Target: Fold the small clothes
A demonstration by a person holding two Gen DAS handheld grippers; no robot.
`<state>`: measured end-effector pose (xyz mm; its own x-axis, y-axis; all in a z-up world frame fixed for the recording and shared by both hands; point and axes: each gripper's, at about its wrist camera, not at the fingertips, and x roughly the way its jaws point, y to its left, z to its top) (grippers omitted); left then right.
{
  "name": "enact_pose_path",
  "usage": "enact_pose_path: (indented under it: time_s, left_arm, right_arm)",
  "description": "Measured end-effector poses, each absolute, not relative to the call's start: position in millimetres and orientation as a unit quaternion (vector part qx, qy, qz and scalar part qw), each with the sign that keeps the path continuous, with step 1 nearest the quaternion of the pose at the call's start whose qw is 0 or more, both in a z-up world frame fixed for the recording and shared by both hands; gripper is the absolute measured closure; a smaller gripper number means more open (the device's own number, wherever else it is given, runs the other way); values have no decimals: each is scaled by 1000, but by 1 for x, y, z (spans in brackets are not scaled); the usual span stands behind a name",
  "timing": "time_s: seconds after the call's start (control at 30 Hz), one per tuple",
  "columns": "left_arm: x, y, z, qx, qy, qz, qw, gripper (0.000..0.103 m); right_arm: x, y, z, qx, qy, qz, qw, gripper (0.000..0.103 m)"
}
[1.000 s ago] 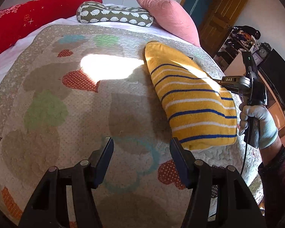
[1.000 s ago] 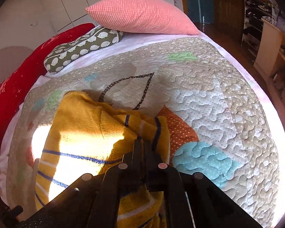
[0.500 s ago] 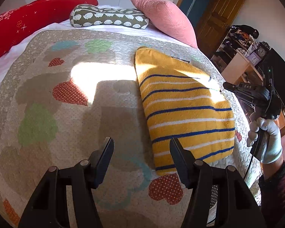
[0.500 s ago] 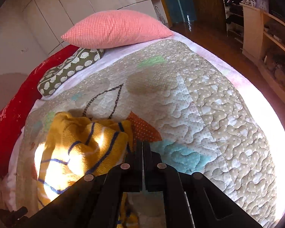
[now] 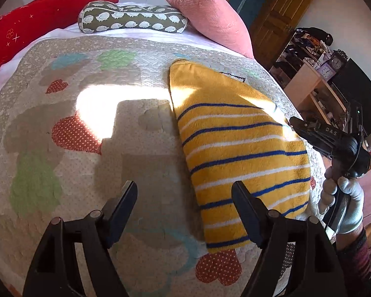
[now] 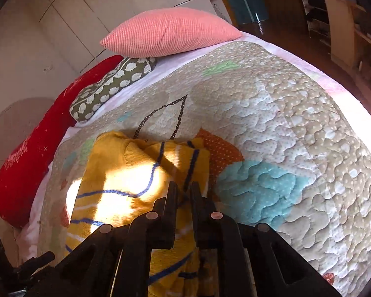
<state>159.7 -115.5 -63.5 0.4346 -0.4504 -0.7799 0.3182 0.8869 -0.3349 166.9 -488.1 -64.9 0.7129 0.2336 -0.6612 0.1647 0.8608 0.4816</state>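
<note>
A yellow knit garment (image 5: 237, 148) with blue and white stripes lies folded on the patchwork quilt (image 5: 61, 128), toward its right side. My left gripper (image 5: 184, 194) is open and empty, hovering over the quilt just left of the garment's near corner. My right gripper (image 6: 184, 188) sits at the garment's right edge (image 6: 146, 178); its jaws stand a narrow gap apart, and nothing is clearly clamped. It also shows in the left wrist view (image 5: 294, 123), held by a gloved hand (image 5: 343, 200).
A pink cushion (image 5: 205, 14), a green hedgehog-print bolster (image 5: 133, 21) and a red cushion (image 5: 37, 22) line the bed's far end. A wooden door (image 5: 277, 22) and cluttered shelves (image 5: 316, 74) stand past the bed's right edge.
The right gripper lowered the garment's edge onto the quilt and its jaws parted slightly. The garment now lies flatter. The left gripper stayed open and drifted a little.
</note>
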Motion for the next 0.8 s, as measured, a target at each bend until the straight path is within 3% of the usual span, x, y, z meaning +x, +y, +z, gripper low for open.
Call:
enact_pose_path:
  time_s: [0.03,0.07,0.1,0.4,0.43,0.47,0.5,0.53,0.57,0.67,0.8]
  left_arm:
    - [171,-116,-67,-78,484,-241,838,23]
    - [182,-118,-72,-89,491,-251,830,22]
    - [195,-120,-77,-104,499,-259,820,22]
    - [258,-172,-113,-170,548,-331,749,13]
    - [258,-175,-113,-171,551,-328,748,21]
    - [258,-176,-110,-173,552,-330,746,38]
    - [256,-176,-105,-170,552,-327,748,46]
    - [255,-172,-99,-170,549,-323,752,59]
    - [254,-166,-93,-175,546,-325,752,66]
    - [254,-151,-70,-175,538,-317,762,72]
    - [263,-139,-41,-150,512,-297,792,72]
  right_arm:
    - [162,-496,-64,284,370,36,884,42]
    - [159,-501,-67,303,365,52,879,29]
    - [160,-506,-71,323,368,71,869,28]
    - [204,-495,-119,404,383,136,819,28]
    - [209,-489,-119,404,386,140,818,28]
    - [215,-482,-118,404,393,146,813,40]
    - [219,-476,-118,414,400,159,802,51]
    - [222,-472,-116,427,401,166,793,60]
    - [221,-467,-109,428,393,169,796,61]
    - [221,-454,-82,424,369,197,803,63]
    - [238,-431,-60,414,356,213,810,63]
